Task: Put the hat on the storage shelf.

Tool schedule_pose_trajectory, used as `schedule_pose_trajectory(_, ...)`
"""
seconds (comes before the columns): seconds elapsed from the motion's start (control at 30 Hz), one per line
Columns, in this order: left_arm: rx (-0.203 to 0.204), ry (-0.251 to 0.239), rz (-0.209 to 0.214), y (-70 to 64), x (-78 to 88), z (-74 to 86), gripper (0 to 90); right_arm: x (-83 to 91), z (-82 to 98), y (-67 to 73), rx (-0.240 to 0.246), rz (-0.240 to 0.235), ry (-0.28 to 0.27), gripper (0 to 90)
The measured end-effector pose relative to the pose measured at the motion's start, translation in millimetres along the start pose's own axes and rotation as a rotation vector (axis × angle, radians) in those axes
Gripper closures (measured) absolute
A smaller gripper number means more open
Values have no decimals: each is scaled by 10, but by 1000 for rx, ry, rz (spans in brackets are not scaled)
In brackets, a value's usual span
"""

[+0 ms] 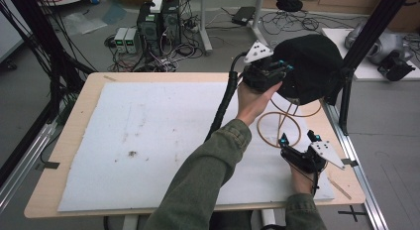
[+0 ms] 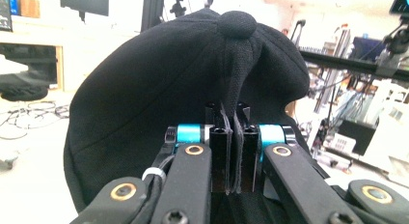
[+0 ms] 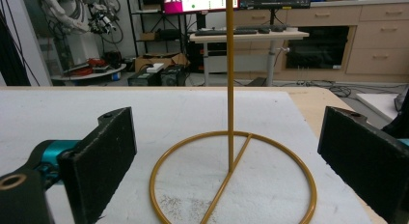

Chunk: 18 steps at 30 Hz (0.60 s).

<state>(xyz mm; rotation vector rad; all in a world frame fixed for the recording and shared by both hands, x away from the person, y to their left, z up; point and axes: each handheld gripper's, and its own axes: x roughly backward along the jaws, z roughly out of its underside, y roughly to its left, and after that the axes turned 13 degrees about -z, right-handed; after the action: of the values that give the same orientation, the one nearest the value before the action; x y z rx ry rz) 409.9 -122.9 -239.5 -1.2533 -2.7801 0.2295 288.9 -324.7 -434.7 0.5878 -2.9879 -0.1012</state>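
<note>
High view: a black cap (image 1: 312, 66) sits atop a gold wire stand (image 1: 280, 128) at the right far side of the white-covered table (image 1: 148, 141). The left gripper (image 1: 277, 69) meets the cap's near side; the right gripper (image 1: 298, 137) rests beside the stand's ring base. Left gripper view: jaws pinch a fold of the cap's woven black fabric, below its round top button (image 2: 236, 23). Right gripper view: jaws stand wide, flanking the ring base and upright rod.
</note>
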Motion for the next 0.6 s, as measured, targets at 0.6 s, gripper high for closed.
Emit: schedule_pose_trajectory(0.6, -7, 156, -38, -31, -167, 32, 873, 12, 1, 4, 9, -2, 3, 55)
